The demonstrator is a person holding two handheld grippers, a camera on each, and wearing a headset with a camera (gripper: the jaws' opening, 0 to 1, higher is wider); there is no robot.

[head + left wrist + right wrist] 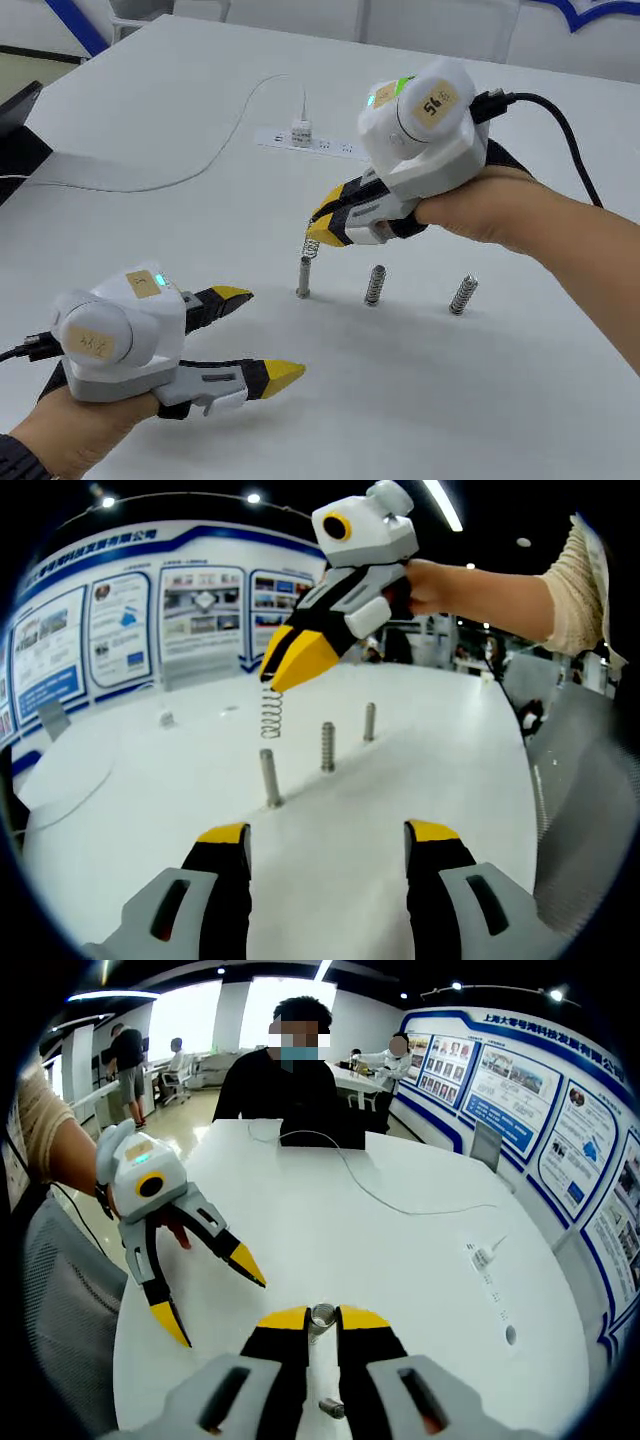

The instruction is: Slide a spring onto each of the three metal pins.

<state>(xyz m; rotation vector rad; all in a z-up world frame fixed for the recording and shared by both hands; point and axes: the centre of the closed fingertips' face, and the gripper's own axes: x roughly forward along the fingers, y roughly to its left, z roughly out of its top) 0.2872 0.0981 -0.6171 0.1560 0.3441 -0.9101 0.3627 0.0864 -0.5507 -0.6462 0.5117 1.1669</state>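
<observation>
Steel spring [311, 246] pinched in right gripper [317, 231] above bare pin [303, 277], left gripper [274, 332] splayed wide nearby

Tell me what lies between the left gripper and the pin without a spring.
Only bare tabletop: in the left gripper view, nothing sits between the left gripper and the bare pin. The head view agrees.

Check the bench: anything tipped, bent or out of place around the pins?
Nothing stands out. The middle spring and end spring sit on their pins; the bare pin stands upright, with the right gripper holding the last spring just above it.
</observation>
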